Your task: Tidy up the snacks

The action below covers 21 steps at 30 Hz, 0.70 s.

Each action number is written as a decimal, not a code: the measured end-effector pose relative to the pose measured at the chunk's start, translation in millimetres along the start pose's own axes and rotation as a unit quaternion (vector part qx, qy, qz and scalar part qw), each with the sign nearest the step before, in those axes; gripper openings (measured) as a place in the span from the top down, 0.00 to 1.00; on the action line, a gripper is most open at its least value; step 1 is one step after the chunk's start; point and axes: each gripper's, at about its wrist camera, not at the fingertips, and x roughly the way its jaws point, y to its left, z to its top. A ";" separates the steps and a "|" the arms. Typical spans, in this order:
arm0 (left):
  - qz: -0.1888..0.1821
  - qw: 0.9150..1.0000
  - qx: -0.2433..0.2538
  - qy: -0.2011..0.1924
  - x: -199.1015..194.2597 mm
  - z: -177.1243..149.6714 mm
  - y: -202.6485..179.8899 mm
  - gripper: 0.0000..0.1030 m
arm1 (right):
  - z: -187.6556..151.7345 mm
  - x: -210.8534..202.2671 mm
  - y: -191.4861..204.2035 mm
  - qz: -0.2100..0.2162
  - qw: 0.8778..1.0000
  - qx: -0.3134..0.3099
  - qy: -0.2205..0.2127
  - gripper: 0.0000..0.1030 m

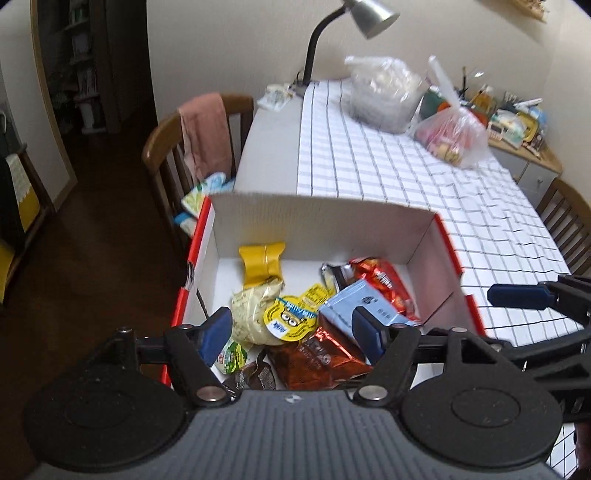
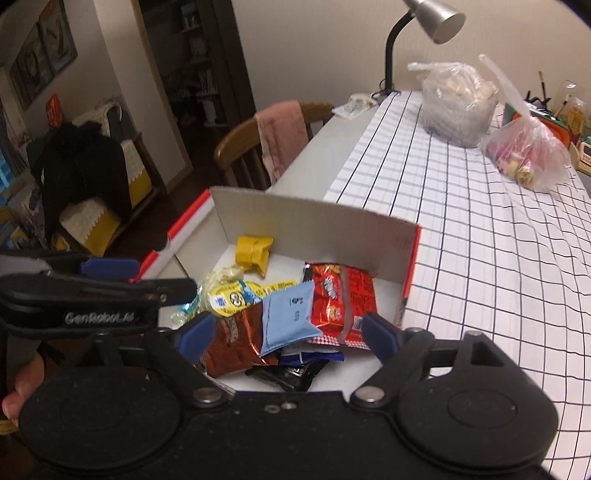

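Open cardboard box (image 1: 325, 218) on checked worktop (image 1: 406, 177), near edge. Snack packets (image 2: 295, 314) piled inside: red, blue, orange, yellow. Left gripper (image 1: 291, 332) and right gripper (image 2: 288, 332) above box, both released, nothing between fingers. Desk lamp (image 2: 424, 22) at far end.
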 end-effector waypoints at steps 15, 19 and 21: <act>-0.031 0.998 0.000 -0.061 -58.0 -13.6 -13.9 0.15 | -12.2 -55.4 -12.4 0.008 0.998 0.011 -0.065 0.00; -0.044 0.997 -0.006 -0.063 -63.7 -16.7 -16.2 0.12 | -17.8 -62.3 -12.5 0.009 0.997 0.011 -0.075 0.00; -0.046 0.997 -0.007 -0.064 -65.5 -19.4 -17.3 0.03 | -20.7 -64.7 -13.3 0.008 0.997 0.015 -0.079 0.00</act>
